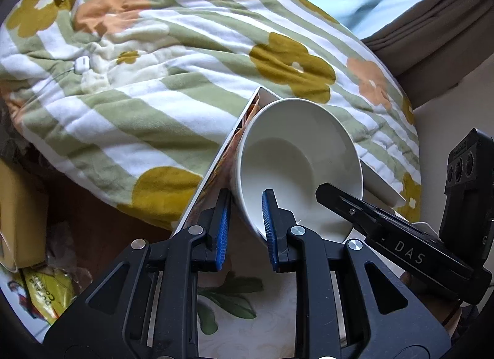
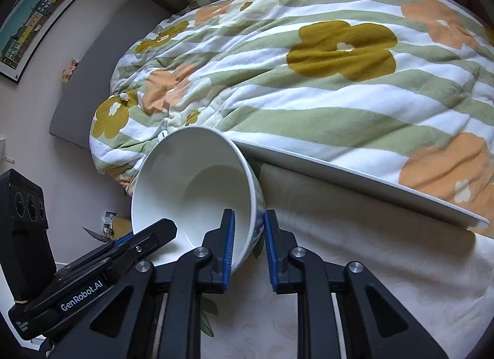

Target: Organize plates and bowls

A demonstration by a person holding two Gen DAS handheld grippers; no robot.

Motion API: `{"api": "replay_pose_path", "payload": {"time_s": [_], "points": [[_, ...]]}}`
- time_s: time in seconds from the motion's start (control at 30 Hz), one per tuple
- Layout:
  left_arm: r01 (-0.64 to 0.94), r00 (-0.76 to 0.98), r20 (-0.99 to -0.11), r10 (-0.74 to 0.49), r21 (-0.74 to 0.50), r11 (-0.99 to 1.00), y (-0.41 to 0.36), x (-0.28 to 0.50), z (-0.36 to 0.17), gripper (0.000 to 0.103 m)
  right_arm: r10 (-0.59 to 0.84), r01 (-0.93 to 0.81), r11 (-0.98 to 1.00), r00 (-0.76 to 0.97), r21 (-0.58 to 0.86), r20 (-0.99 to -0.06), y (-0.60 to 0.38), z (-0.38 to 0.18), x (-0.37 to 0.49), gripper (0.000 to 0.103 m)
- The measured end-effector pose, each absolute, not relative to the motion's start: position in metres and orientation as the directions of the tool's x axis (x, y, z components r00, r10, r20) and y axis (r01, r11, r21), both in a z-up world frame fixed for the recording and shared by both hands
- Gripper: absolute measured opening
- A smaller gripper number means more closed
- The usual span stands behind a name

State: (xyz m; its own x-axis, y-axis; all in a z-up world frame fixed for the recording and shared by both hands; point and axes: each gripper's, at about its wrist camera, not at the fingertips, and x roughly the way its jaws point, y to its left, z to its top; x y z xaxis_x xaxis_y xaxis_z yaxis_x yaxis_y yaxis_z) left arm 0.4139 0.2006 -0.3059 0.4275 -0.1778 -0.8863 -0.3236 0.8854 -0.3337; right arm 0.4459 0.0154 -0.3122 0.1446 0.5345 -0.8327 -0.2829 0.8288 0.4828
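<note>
The white bowl (image 1: 296, 161) looks hard, glossy, breakable; left gripper (image 1: 245, 229) and right gripper (image 2: 248, 244) each pinch its thin rim, the sound hold

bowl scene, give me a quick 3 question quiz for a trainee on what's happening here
1. True or false: the white bowl is tilted, not sitting flat.
2. Multiple choice: how many tools grip the bowl's rim? A) none B) one C) two
3. Fill the gap: behind the bowl lies a striped, flowered ____.

Key
1. True. It leans steeply, its opening facing both cameras.
2. C. The left tool and the right tool each pinch the rim wall, one pad inside, one outside.
3. Blanket. The tray edge also runs beside the bowl.
</note>
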Motion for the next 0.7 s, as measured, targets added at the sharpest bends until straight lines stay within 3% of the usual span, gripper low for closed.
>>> {"api": "replay_pose_path", "payload": {"time_s": [0.43,0.7], "points": [[-0.238,0.522,-0.842,-0.138,-0.299,0.924,0.136,0.372,-0.230,0.018,0.571,-0.313,0.813,0.270,0.490,-0.775,-0.041,-0.247,0.404,0.016],[-0.168,0.562,-0.815,-0.140,-0.278,0.946,0.035,0.304,-0.175,0.018,0.573,-0.307,0.818,0.352,0.487,-0.740,-0.132,-0.193,0.337,0.016]]}}
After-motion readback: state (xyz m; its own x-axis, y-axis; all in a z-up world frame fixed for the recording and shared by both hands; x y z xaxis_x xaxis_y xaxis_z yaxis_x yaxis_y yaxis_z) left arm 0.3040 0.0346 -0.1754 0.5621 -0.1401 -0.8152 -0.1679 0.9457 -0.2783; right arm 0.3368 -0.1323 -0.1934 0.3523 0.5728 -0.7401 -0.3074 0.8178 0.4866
